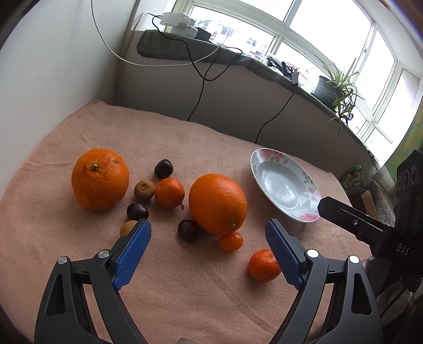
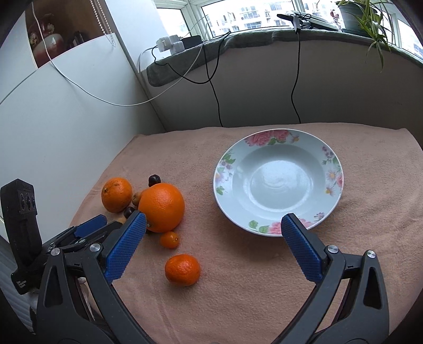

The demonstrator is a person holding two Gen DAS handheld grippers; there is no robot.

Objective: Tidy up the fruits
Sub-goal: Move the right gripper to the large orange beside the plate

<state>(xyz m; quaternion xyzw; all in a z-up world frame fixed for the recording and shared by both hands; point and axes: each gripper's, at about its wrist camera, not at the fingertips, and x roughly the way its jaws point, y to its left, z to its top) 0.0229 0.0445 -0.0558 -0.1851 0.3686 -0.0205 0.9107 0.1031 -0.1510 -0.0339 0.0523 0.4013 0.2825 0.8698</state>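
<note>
Right claw spread wide, empty, hovering low over the bench. Nearest fruit: small mandarin at its 10 o'clock, just inside the left finger, roundish, no clear long axis. Plate at 12 o'clock, empty. Left claw also wide, empty; same mandarin at its 4 o'clock, touching or just beside the right finger. Judgement: right claw better placed. Remaining fruit clustered left. Peach towel covers bench; windowsill, cables behind.

I'm working in a home: towel-covered table, windowsill with potted plant, chargers.
</note>
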